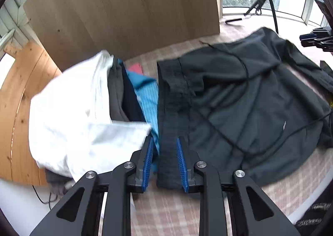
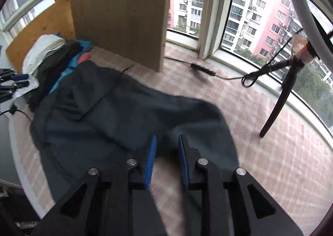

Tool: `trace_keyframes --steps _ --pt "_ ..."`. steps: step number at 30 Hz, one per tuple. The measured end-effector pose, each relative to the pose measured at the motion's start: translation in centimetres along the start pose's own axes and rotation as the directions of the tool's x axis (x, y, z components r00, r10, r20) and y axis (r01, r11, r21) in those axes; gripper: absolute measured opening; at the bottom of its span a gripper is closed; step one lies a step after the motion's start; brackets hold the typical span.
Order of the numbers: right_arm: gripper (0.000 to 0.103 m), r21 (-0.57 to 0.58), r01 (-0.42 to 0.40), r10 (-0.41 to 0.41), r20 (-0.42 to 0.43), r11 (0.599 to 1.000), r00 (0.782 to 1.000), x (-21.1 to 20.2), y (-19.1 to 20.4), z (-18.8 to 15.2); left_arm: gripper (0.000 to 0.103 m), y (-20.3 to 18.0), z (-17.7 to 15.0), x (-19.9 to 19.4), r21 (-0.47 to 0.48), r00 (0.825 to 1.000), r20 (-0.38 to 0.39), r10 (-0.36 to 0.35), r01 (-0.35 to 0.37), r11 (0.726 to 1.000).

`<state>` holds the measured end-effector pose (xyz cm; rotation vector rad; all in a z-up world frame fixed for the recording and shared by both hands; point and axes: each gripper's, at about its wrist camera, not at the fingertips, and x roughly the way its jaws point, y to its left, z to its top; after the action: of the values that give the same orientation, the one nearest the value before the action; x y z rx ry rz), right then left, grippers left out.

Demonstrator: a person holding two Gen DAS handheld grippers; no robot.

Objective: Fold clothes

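A: Where did the dark garment (image 1: 249, 107) lie?

B: It was spread, rumpled, on the checked tablecloth (image 2: 260, 132), with a thin drawcord looping over it. Its ribbed waistband end pointed at the stack of folded clothes (image 1: 87, 111), just beside the dark garment on that side: a white piece on top, then grey, navy and blue striped ones, and something red behind.

A: And the left gripper (image 1: 165, 148)?

B: It sat over the waistband edge of the dark garment, its 2 blue pads parted. The band lay in the gap, but the pads did not press it, so it gripped nothing.

A: The right gripper (image 2: 166, 146)?

B: It was at the opposite edge of the dark garment, its fingers likewise parted and holding nothing, with cloth and bare tablecloth showing between them.

A: Anything beyond the dark garment?

B: A wooden board (image 2: 120, 11) stood behind it, and windows beyond that.
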<state>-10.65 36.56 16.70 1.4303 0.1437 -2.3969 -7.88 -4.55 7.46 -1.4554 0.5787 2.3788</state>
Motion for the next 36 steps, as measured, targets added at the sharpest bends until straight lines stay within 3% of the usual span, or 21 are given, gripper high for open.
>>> trace_keyframes --steps 3,7,11,14,16,18,20,23,27,32,34,36 --pt "0.036 -0.061 -0.07 0.066 -0.061 0.996 0.996 -0.8 5.9 -6.2 0.027 -0.5 -4.0 1.0 -0.137 0.997 -0.044 -0.064 0.057 0.989" --pt "0.04 -0.239 -0.015 -0.009 -0.1 0.971 0.995 0.6 12.9 -12.3 0.031 -0.5 -7.7 2.1 -0.318 0.994 -0.04 -0.103 0.086 0.944" --pt "0.042 -0.319 0.047 -0.095 -0.137 0.947 0.986 2.9 14.6 -15.0 0.036 1.1 -8.4 2.7 -0.468 0.994 -0.01 -0.11 0.092 0.879" --pt "0.042 -0.326 0.026 -0.084 -0.166 0.945 0.983 3.2 14.6 -15.3 0.04 1.9 -8.6 3.0 -0.552 0.995 -0.007 -0.103 0.082 0.83" --pt "0.042 -0.269 -0.01 -0.046 -0.202 0.963 0.978 1.5 13.6 -15.0 0.038 2.2 -9.4 1.8 -0.583 0.976 0.001 -0.218 0.178 0.793" --pt "0.042 -0.183 -0.045 0.024 -0.111 0.982 0.994 -3.7 11.5 -14.5 0.036 2.4 -10.6 -1.6 -0.536 0.989 0.033 -0.143 0.138 0.833" --pt "0.043 -0.081 -0.07 0.071 0.013 0.994 0.997 -9.5 8.8 -14.4 0.037 2.4 -10.4 -0.9 -0.542 0.989 0.029 -0.145 0.138 0.829" --pt "0.055 -0.003 -0.029 0.03 0.106 1.0 0.994 -13.3 6.4 -14.9 0.041 2.4 -10.0 0.3 -0.553 0.988 0.022 -0.15 0.137 0.822" --pt "0.055 -0.016 -0.049 0.05 0.042 0.999 0.998 -8.9 6.8 -15.7 0.041 2.3 -9.5 1.8 -0.566 0.988 0.013 -0.156 0.136 0.813" --pt "0.055 -0.184 -0.019 0.003 -0.087 0.983 0.996 -1.5 9.8 -16.5 0.041 2.3 -8.8 3.7 -0.583 0.986 0.002 -0.164 0.135 0.801" --pt "0.055 -0.233 -0.013 -0.014 -0.113 0.972 0.994 -0.2 10.4 -17.5 0.041 2.8 -8.6 5.0 -0.638 0.982 0.009 -0.187 0.15 0.755" --pt "0.055 -0.286 0.002 -0.041 -0.129 0.958 0.991 0.7 10.9 -18.1 0.04 3.0 -8.3 6.1 -0.665 0.985 -0.004 -0.173 0.127 0.736"
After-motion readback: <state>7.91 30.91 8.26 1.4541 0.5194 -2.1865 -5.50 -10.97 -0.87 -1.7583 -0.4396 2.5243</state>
